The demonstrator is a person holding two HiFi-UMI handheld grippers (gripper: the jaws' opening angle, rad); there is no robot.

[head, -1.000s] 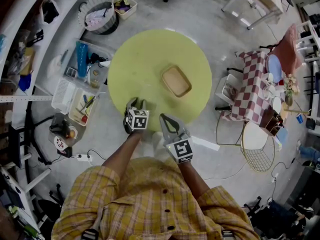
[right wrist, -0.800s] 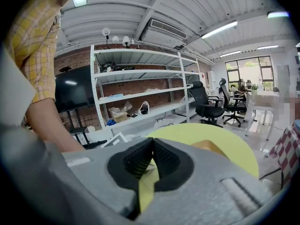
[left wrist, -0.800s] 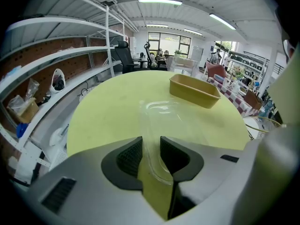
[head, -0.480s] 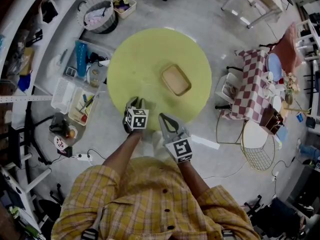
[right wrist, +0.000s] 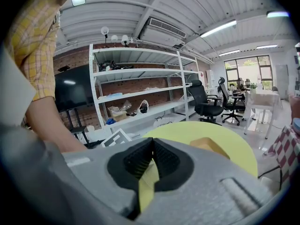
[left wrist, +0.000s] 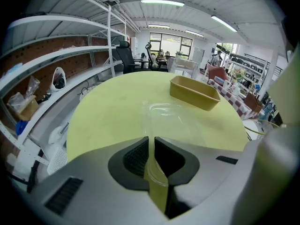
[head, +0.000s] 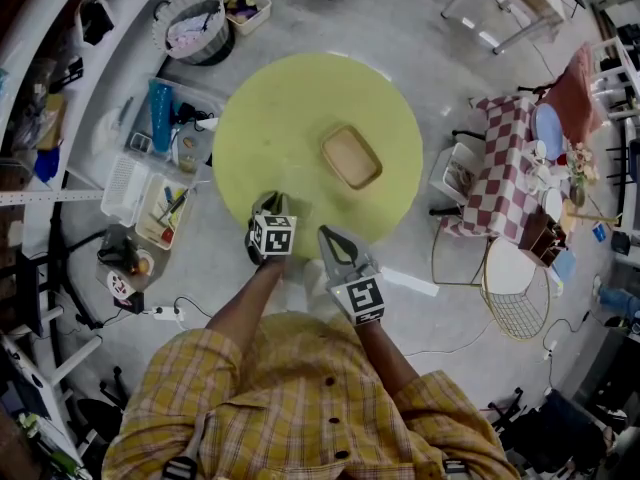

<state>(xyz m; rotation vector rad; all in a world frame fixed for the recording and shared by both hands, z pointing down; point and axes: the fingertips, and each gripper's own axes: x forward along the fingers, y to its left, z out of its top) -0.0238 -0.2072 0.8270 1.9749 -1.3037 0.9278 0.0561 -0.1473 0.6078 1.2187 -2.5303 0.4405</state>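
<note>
The round table [head: 280, 118] is yellow-green. On it lie a tan tray [head: 351, 158] (right of the middle) and a clear plastic piece [left wrist: 166, 114].

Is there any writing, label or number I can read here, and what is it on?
None can be read.
Left gripper and right gripper: cubes with black-and-white square patterns, no letters.
Clear plastic piece in the left gripper's jaws and tan tray: no print seen.
Shelf items: too small to tell.
</note>
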